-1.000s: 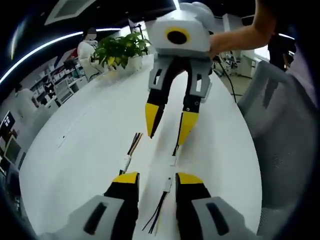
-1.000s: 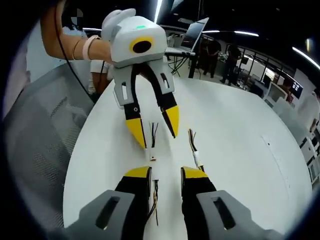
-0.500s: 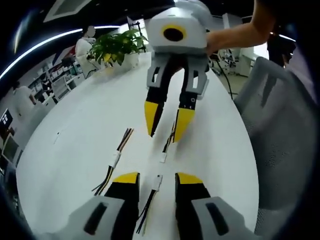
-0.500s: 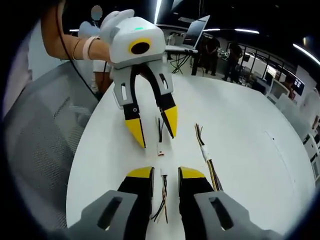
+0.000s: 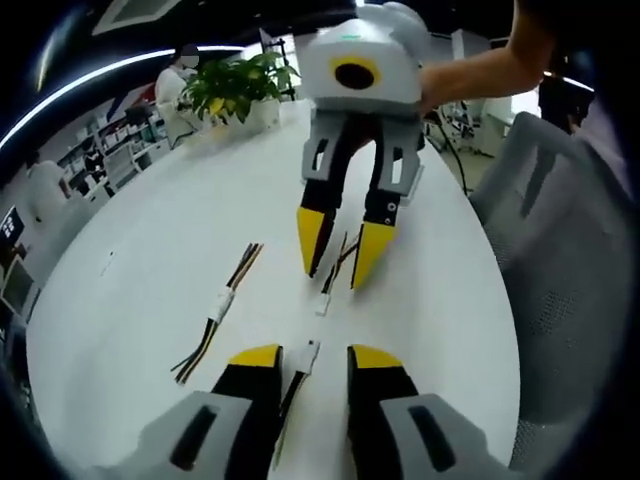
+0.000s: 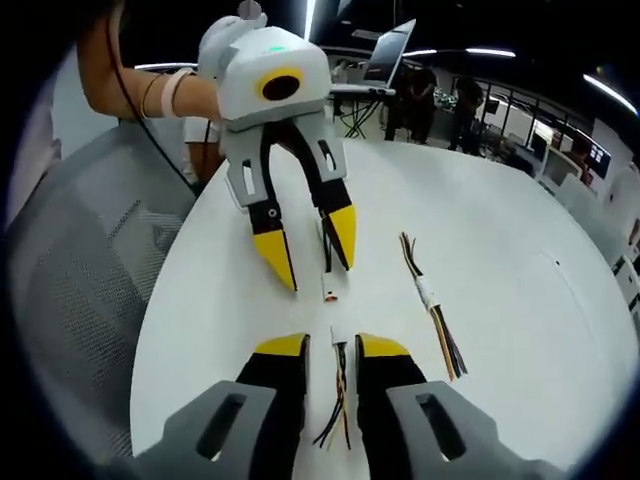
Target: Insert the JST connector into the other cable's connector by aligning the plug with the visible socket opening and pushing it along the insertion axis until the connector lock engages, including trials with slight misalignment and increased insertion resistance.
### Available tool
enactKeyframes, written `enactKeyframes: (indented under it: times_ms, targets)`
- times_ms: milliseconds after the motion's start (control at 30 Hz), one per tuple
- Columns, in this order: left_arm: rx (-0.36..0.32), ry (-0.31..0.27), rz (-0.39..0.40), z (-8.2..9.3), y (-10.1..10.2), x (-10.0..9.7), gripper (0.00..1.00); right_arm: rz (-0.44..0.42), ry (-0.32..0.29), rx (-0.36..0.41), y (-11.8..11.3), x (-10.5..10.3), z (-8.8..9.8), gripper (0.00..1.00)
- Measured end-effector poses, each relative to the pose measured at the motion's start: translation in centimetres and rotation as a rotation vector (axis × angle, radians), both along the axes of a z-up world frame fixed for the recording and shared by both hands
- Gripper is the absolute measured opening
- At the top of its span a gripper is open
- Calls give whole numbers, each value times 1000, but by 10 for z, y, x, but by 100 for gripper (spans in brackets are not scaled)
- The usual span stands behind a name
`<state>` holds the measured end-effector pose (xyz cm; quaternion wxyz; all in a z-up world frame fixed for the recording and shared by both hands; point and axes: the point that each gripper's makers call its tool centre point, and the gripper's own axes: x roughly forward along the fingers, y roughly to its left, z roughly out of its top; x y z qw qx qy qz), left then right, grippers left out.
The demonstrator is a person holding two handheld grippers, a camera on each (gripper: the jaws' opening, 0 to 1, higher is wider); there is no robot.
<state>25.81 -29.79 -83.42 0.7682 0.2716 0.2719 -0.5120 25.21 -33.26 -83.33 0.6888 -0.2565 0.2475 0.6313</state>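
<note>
Since one second ago, both claws have come to the same pair of cables. The left claw [image 5: 300, 362] now has its jaws on both sides of one connector [image 5: 309, 352]. The right claw [image 5: 338, 252] has moved lower and now stands over the other connector [image 5: 324, 303]. The two connectors lie closer together on the surface [image 5: 150, 270].

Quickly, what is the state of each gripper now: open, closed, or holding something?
Left gripper: open, jaws on either side of a cable connector, not gripping it.
Right gripper: open, jaws on either side of the other cable connector, not gripping.
</note>
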Motion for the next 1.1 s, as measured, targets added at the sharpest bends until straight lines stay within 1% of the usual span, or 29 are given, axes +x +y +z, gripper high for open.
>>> enactKeyframes:
  times_ms: [167, 300, 333, 367, 400, 500, 600, 800, 933, 1100]
  targets:
    - [-2, 9, 7, -3, 2, 1, 17, -6, 8, 4, 1, 2, -3, 13]
    - [3, 8, -3, -5, 3, 2, 16, -9, 18, 2, 1, 2, -8, 10]
    - [-13, 14, 8, -4, 2, 3, 16, -11, 20, 3, 1, 2, -8, 10]
    - [-44, 24, 28, -3, 2, 4, 16, -12, 24, 6, 2, 1, -8, 10]
    - [-49, 30, 33, -3, 2, 4, 15, -14, 25, 6, 2, 2, -9, 10]
    - [-26, 29, 22, -7, 5, 3, 14, -16, 28, 2, 2, 2, -13, 10]
    - [-19, 44, 18, -9, 6, 0, 14, -30, 36, -2, 2, 4, -16, 9]
    - [-12, 40, 1, -9, 5, -2, 12, -38, 40, 9, 2, 7, -17, 7]
    - [-16, 38, -7, -8, 4, -2, 10, -37, 42, 14, 2, 9, -17, 5]
    - [-32, 50, -8, -8, 2, -2, 8, -38, 46, 17, 2, 9, -17, 5]
